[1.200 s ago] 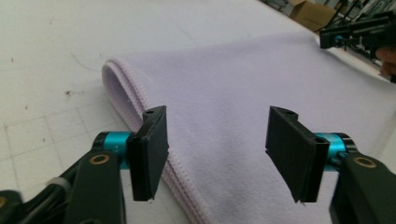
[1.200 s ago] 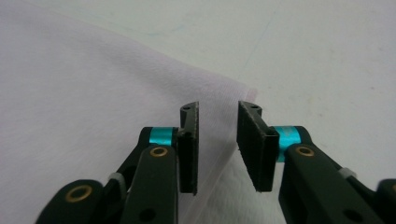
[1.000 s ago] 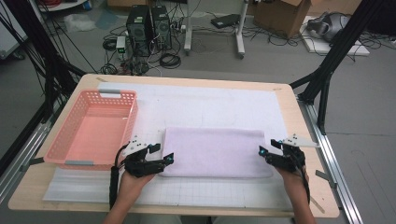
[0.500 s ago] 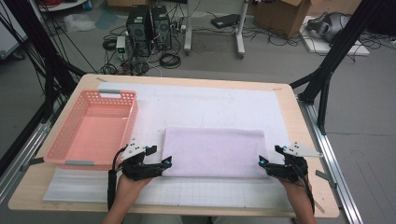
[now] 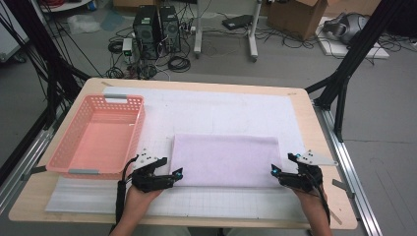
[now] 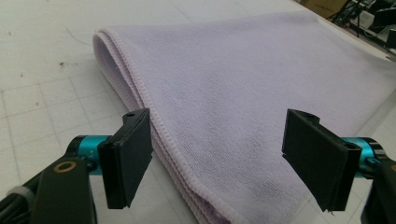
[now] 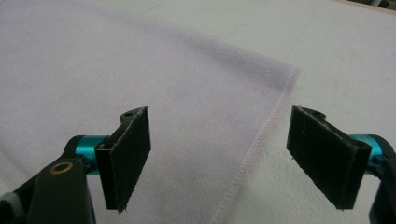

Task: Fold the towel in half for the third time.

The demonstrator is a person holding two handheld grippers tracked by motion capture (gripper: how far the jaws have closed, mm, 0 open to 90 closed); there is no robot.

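A folded lilac towel (image 5: 226, 160) lies flat on the white mat (image 5: 221, 108). My left gripper (image 5: 176, 176) sits at the towel's near left corner. In the left gripper view, that gripper (image 6: 222, 161) is open, and the towel's hemmed fold (image 6: 243, 84) runs between the jaws without touching them. My right gripper (image 5: 282, 163) sits at the near right corner. Its jaws have just been opening. In the right gripper view, it (image 7: 229, 158) stands open over the towel's (image 7: 140, 70) stitched edge, and the pads press on nothing.
A pink plastic basket (image 5: 140, 128) stands on the left side of the wooden table (image 5: 305, 113), close to my left hand. Beyond the table, computer towers, cables and boxes lie on the floor.
My right gripper has drawn back a little toward the near edge and its jaws stand wider. The left gripper and the towel have hardly moved.
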